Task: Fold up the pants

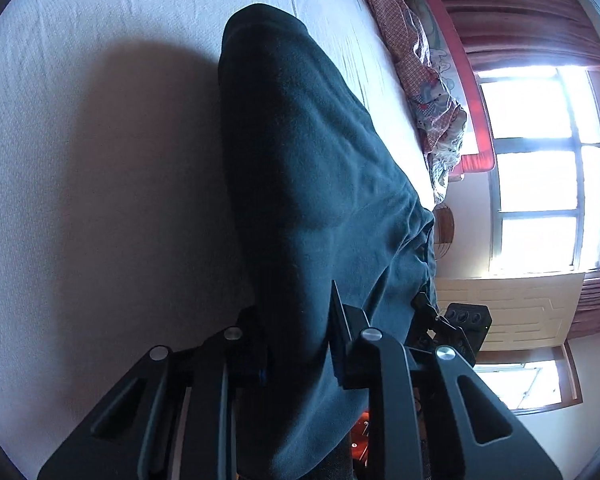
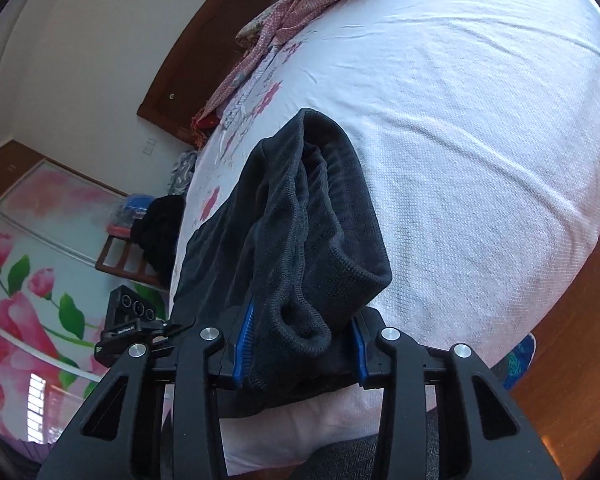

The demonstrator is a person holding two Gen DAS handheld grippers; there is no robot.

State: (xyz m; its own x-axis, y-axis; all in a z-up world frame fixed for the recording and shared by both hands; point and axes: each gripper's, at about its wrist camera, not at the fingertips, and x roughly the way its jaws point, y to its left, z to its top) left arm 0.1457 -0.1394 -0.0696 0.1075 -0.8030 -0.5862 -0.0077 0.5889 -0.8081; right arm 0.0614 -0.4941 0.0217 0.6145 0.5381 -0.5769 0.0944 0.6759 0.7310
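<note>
Dark blue-black pants [image 1: 300, 140] stretch away from me over a white bed sheet [image 1: 100, 120]. In the left wrist view my left gripper [image 1: 296, 344] is shut on one end of them, and the cloth hangs lifted between its fingers. In the right wrist view my right gripper [image 2: 300, 344] is shut on a bunched, ribbed hem of the pants [image 2: 320, 208], with its blue pads [image 2: 244, 340] pressing both sides. Beyond the grip the folded layers rest on the sheet [image 2: 480, 120]. Each view shows the other gripper at its edge: the right gripper [image 1: 464, 320] and the left gripper [image 2: 132, 312].
A pink patterned quilt [image 1: 420, 80] lies along the far side of the bed, also seen as the quilt [image 2: 300, 0]. A bright window [image 1: 540, 168] is behind it. A flowered wardrobe door [image 2: 20, 280], a wooden rack with dark clothes [image 2: 156, 228] and wooden floor [image 2: 572, 360] surround the bed.
</note>
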